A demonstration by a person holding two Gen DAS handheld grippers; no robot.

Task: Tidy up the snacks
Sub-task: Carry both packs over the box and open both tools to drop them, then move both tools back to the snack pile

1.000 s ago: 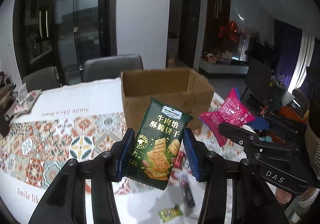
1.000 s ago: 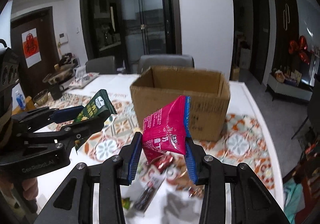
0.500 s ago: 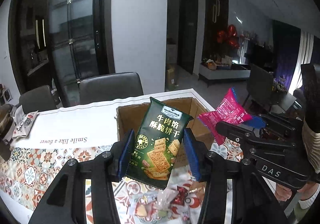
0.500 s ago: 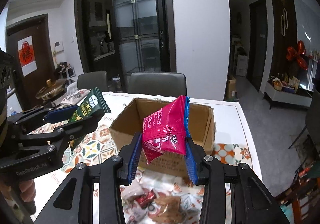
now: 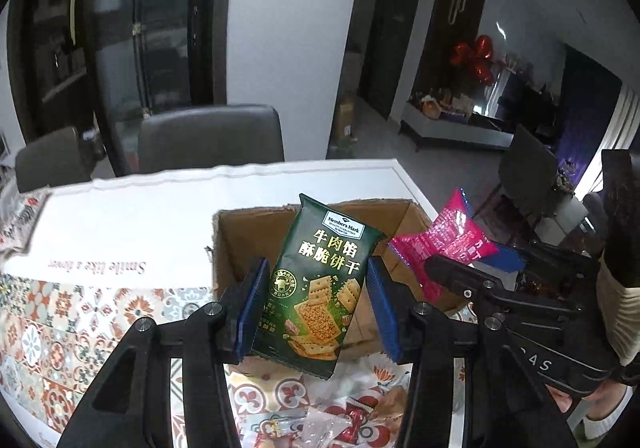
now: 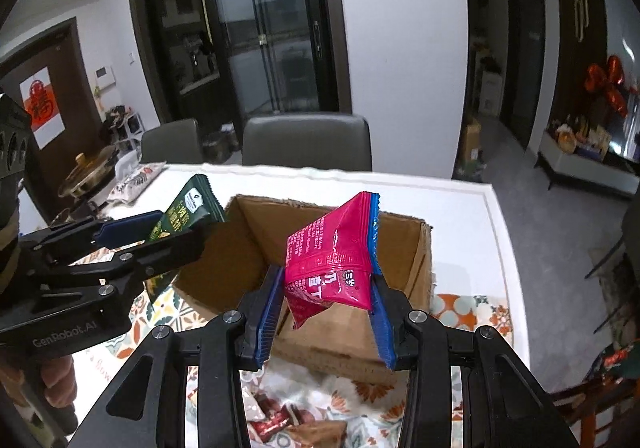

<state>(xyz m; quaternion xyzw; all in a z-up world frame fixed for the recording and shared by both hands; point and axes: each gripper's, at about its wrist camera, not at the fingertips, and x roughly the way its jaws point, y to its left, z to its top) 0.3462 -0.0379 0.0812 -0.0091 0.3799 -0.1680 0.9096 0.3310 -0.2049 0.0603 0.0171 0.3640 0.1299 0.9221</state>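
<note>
My left gripper (image 5: 314,308) is shut on a green cracker packet (image 5: 320,284) and holds it above the near wall of an open cardboard box (image 5: 240,244). My right gripper (image 6: 326,308) is shut on a pink snack packet (image 6: 332,252), held above the box's (image 6: 248,260) near right side. The pink packet (image 5: 444,244) shows at the right in the left wrist view; the green packet (image 6: 188,212) and left gripper (image 6: 132,244) show at the left in the right wrist view. The box's inside looks empty where it shows.
Loose small sweets (image 5: 340,420) lie on the patterned tablecloth (image 5: 80,312) in front of the box; they also show in the right wrist view (image 6: 280,420). Grey chairs (image 6: 306,142) stand behind the table. A pot and bags (image 6: 92,176) sit at the far left.
Both grippers have risen and moved forward with their packets, from in front of the box to above its near edge. The box's inside has come into view.
</note>
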